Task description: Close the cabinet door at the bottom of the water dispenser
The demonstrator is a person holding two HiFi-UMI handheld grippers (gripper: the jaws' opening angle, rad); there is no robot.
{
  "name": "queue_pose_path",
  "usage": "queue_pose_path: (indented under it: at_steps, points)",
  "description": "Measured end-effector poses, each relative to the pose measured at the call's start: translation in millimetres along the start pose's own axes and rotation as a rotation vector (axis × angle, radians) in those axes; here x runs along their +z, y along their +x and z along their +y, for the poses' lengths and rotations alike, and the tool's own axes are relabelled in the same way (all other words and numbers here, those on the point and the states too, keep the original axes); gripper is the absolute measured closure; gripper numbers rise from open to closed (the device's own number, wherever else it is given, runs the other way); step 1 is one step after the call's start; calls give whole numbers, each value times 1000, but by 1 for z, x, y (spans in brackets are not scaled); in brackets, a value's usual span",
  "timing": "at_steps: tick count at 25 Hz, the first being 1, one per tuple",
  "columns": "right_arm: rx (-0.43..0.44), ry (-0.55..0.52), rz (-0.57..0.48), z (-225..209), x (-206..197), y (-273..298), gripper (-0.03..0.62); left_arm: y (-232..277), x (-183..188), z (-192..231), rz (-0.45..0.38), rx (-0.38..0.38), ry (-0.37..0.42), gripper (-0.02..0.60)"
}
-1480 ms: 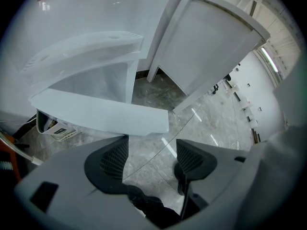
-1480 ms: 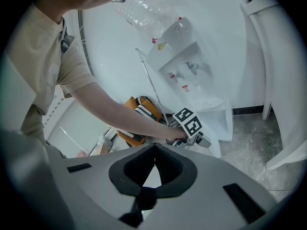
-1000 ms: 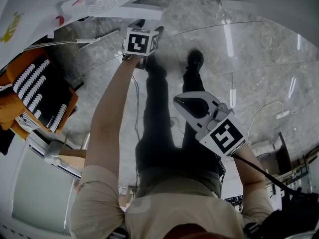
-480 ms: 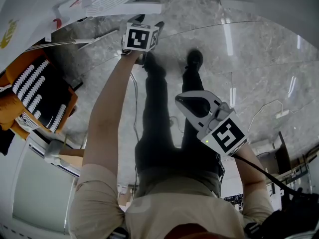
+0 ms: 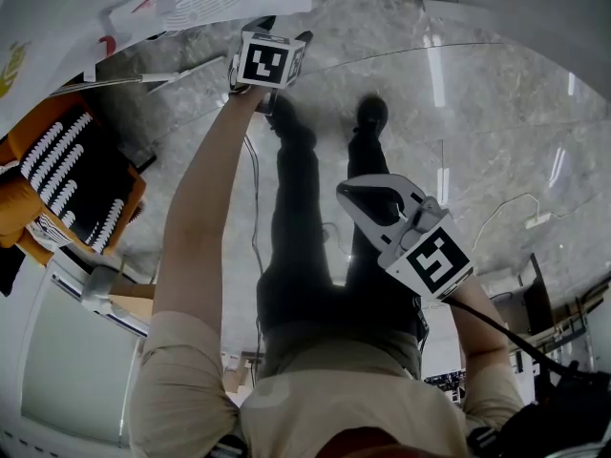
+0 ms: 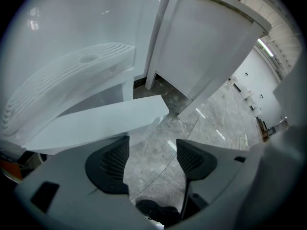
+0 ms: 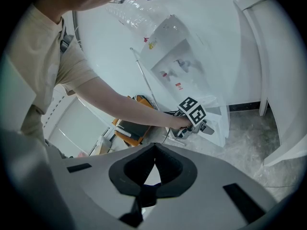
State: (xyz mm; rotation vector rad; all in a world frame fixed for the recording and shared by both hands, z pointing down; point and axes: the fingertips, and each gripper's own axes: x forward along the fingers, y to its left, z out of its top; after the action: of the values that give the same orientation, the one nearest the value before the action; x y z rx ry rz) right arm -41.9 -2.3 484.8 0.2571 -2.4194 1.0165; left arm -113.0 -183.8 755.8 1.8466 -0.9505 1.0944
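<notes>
The water dispenser (image 7: 176,66) stands white at the top left of the head view. Its low cabinet door (image 5: 250,15) hangs open, a white panel jutting over the grey marble floor. In the left gripper view the door (image 6: 100,122) lies just beyond the jaws, its edge close to the left pad. My left gripper (image 5: 284,32) is stretched out at arm's length to the door and stands open (image 6: 152,148), with nothing between the pads. My right gripper (image 5: 346,193) hangs shut and empty near my legs, its pads meeting (image 7: 154,152).
An orange and black bag (image 5: 72,181) sits on the floor at the left, a white box (image 5: 57,375) below it. A cable (image 5: 256,218) runs along the floor. A tall white panel (image 6: 206,47) stands right of the dispenser. My shoes (image 5: 373,113) are behind the door.
My left gripper has crept forward toward the cabinet door, arm stretching further. The right gripper has hardly moved.
</notes>
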Motion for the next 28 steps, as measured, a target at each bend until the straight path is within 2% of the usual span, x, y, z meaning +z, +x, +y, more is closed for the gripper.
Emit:
queue_pose_path:
  at_steps: [12,18,28]
  points:
    - [0,7,8,-3,-5,0,580,7,6,13,-1,24,11,295]
    - [-2,13,13,-3,-6,1,580,14,9,14,4,30,53,295]
    - [-5,13,33,-6,-10,4,580,17,17,36,-3,71,18,295]
